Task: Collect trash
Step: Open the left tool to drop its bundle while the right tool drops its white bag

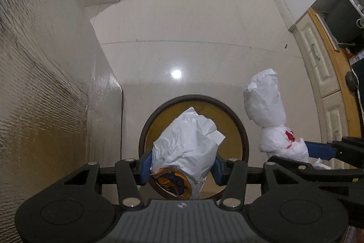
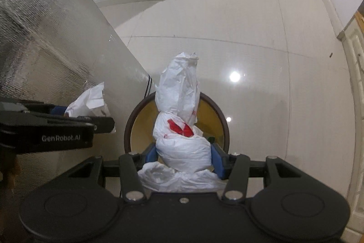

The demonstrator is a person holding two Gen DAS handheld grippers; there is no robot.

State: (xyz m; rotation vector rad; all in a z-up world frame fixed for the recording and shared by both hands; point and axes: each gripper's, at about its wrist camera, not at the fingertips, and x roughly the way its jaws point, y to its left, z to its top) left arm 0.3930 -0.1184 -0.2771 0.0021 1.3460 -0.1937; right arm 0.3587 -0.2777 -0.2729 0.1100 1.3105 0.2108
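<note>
2 grippers point steeply down over a round bin (image 1: pixel 244 133) with a dark brown rim and a yellow-tan inside, standing on a glossy pale tiled floor (image 1: pixel 204 42). Left gripper (image 1: pixel 182 162): its blue pads are clamped on a crumpled white bag (image 1: pixel 184 140), which fills the gap between them and hangs directly above the bin opening; a round brown and yellow printed mark shows at the near end of this bag. Right gripper (image 2: pixel 184 157): its blue pads are clamped on the lower bulge of a knotted white bag with red print (image 2: pixel 179 126), whose twisted upper part stands up in front of the far rim of the bin (image 2: pixel 224 129); loose plastic from the same bag spills toward the camera below the pads. In the left wrist view the right gripper (image 1: pixel 318 149) enters from the right edge, holding its bag (image 1: pixel 265 104) just beside the bin, outside the rim. In the right wrist view the left gripper (image 2: pixel 68 126) enters from the left edge, with part of its white bag (image 2: pixel 88 99) visible behind it. A silver textured panel (image 1: pixel 38 83) rises at the left of the bin. White cabinet doors (image 1: pixel 318 60) and a wooden counter edge (image 1: pixel 341 65) curve along the right side.
</note>
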